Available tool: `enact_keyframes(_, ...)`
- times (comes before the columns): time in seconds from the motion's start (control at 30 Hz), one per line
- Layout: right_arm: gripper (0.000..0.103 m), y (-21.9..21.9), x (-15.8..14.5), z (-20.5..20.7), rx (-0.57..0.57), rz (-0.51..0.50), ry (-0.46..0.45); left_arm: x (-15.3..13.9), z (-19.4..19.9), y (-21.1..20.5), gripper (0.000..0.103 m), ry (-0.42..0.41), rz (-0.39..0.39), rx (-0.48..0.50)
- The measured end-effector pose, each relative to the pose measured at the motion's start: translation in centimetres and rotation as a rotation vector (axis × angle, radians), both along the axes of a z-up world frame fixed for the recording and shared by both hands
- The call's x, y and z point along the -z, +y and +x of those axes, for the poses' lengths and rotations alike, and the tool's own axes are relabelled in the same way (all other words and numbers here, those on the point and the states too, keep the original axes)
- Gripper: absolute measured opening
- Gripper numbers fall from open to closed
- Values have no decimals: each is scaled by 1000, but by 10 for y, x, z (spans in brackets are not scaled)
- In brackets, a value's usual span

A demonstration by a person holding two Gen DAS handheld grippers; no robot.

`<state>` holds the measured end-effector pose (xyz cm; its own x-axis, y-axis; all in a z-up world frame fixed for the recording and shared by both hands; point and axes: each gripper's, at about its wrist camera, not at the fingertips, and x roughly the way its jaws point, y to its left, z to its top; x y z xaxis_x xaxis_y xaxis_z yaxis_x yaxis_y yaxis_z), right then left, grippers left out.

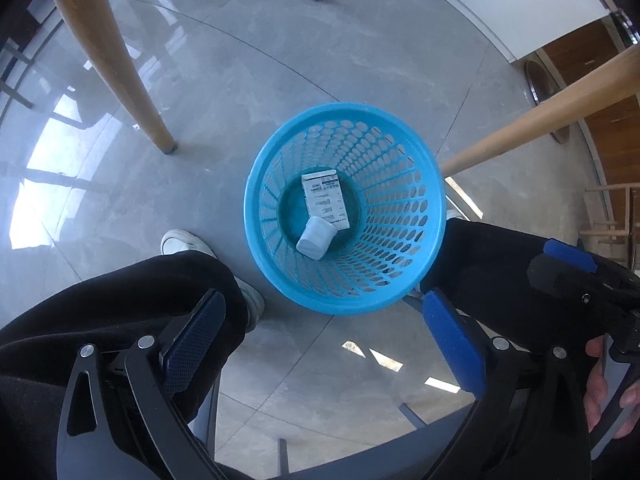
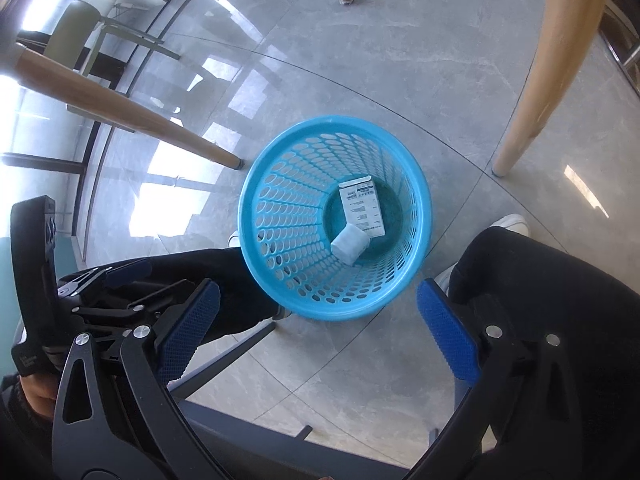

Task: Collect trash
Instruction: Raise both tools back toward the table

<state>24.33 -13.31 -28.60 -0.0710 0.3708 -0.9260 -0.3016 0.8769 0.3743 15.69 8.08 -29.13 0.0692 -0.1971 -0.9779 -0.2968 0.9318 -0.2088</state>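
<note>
Both claws hang wide and empty above a blue basket (image 1: 344,208) on the grey tiled floor (image 1: 224,92), the left claw (image 1: 324,340) and the right claw (image 2: 316,328) each pointing steeply down with the basket's rim just ahead of the fingertips. The trash lies at the basket's bottom, well below both claws: one white printed box (image 1: 325,199) lying flat and one pale crumpled wad (image 1: 316,237) resting against its near end. The count beyond that: one basket, two claws, and four wooden legs (image 1: 108,56) around it, three of them in either view. Two dark trouser legs (image 1: 120,300) and white shoes (image 1: 185,242) flank the basket closely. The risks appear slight but real: a knee, a shoe or a claw brushing the light, tall basket could tip it and spill both pieces onto the floor. Whether more trash remains to collect cannot be told, as no surface is in view.
</note>
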Motion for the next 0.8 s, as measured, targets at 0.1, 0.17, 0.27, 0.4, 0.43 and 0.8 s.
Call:
enact_keyframes(0.1,94,-6,-14,-15,-19,17,-19,-16,-12,-3,97,-22,0,32)
enact_keyframes(0.17,94,-8,-25,-29,-44,27,-37,-25,-23,-4,97,-32,-2,48)
enact_keyframes(0.27,94,-15,-42,-47,-71,27,-83,-39,-38,-5,97,-47,0,57)
enact_keyframes(0.4,94,-23,-69,-70,-96,49,-157,-62,-57,-4,97,-96,21,66)
enact_keyframes(0.43,94,-26,-76,-76,-104,59,-174,-68,-62,-3,97,-111,31,66)
enact_keyframes(0.8,94,-58,-164,-123,-155,175,-358,-159,-119,4,97,-341,134,10)
